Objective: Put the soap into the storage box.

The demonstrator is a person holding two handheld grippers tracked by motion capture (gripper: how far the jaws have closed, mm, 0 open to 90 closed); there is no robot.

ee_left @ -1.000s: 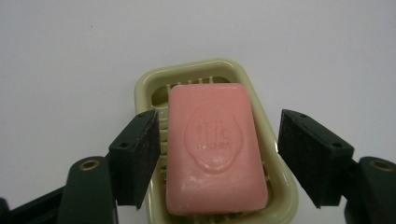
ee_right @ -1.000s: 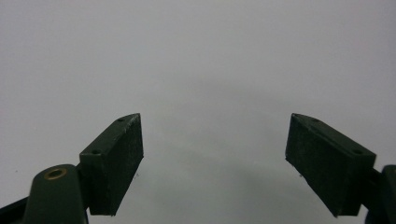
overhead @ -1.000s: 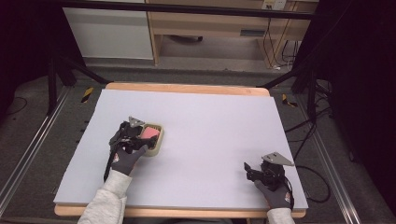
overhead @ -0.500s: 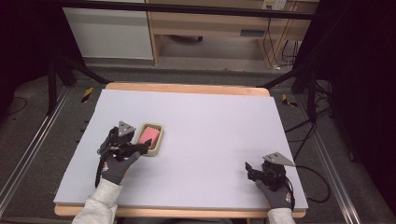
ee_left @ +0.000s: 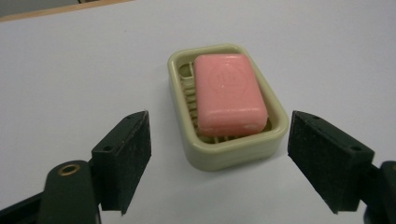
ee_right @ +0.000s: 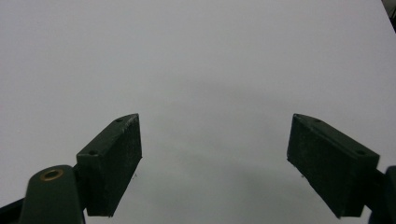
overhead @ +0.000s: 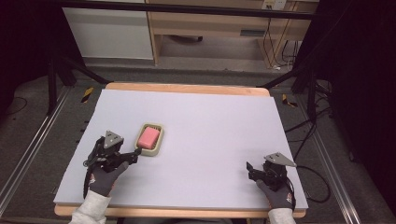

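Observation:
A pink soap bar lies in a cream soap dish on the left half of the white table. My left gripper sits just short of the dish, on its near left side. Its jaws have just been opening and stand wide apart, with nothing pressed between them; the dish's near end lies just beyond the tips. My right gripper rests near the table's front right corner, open over bare table.
The table's wooden edge runs along the far side. Beyond it stand a wooden shelf unit and black stand legs. Cables trail off the right side. A metal rail runs along the floor at left.
My left gripper has drawn back from the soap dish toward the near left and its jaws have spread. The soap stays in the dish. The right gripper has not moved.

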